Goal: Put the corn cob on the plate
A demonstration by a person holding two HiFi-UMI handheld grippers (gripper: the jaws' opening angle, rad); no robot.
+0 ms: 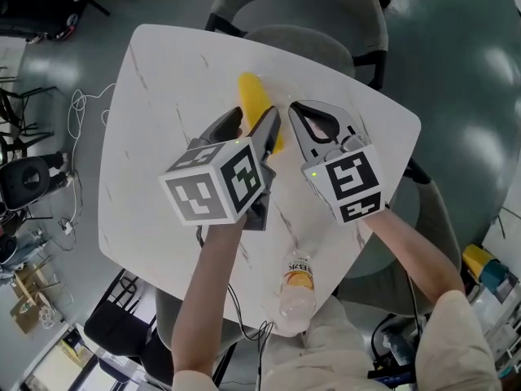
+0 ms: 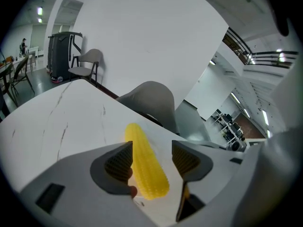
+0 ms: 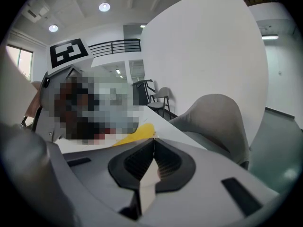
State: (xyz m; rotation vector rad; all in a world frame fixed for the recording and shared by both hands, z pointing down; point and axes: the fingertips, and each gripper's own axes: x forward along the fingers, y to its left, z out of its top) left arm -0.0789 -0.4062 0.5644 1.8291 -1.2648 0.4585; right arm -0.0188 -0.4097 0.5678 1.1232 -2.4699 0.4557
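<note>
Step in hand: pre-grasp. Fingers (image 2: 118,161) of left gripper (image 2: 152,161) are apart, straddling the near end of the corn cob (image 1: 254,98), not yet clamped. Fingers of right gripper (image 3: 152,161) closed, empty, just beside. Cob lies flat on desk (image 1: 163,96). Long axis runs away from person, angled slightly left, narrow tip far. Next: close across cob's width, lift. No plate in view, so locate it first.

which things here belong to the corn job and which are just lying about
Job: corn cob on the table; left gripper, jaws open either side of it. No plate in view.
Lying about: bottle at the table's near edge; chair behind; right gripper, shut and empty.
</note>
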